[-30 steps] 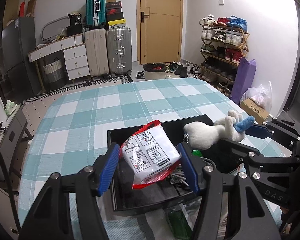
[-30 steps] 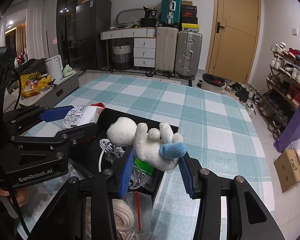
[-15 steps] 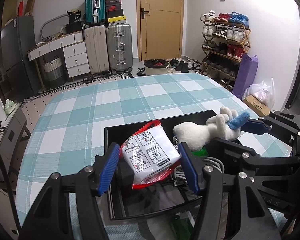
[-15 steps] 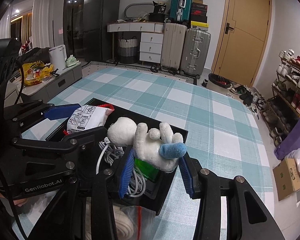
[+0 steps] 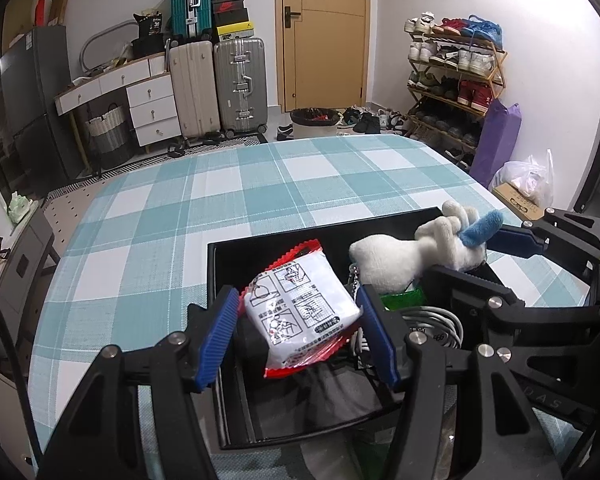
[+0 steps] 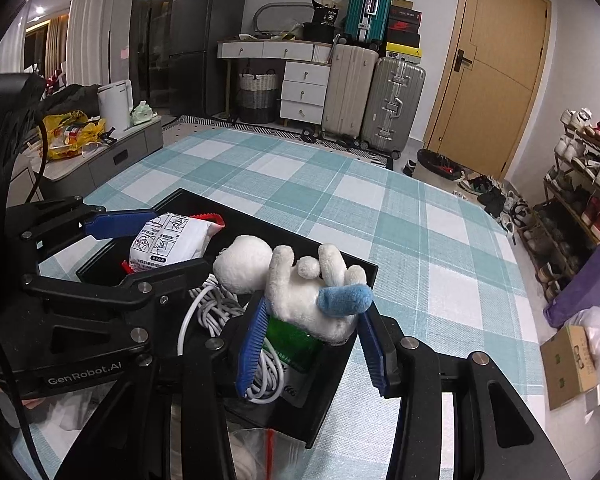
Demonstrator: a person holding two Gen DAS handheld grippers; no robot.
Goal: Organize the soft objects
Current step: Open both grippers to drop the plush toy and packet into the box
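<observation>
My left gripper is shut on a white snack packet with red edges, which it holds tilted above a black tray. To its right, my right gripper is shut on a white plush toy with a blue part, its head sticking out to the left over the tray. The right wrist view also shows the packet in the left gripper. The left wrist view shows the plush in the right gripper.
Inside the tray lie a coiled white cable and a green packet. A clear plastic bag sits at the near table edge. The teal checked tablecloth stretches beyond the tray. Suitcases, drawers and a shoe rack stand farther off.
The right gripper has drifted slightly left and down over the tray with the plush in it. The left gripper holds the packet much as before.
</observation>
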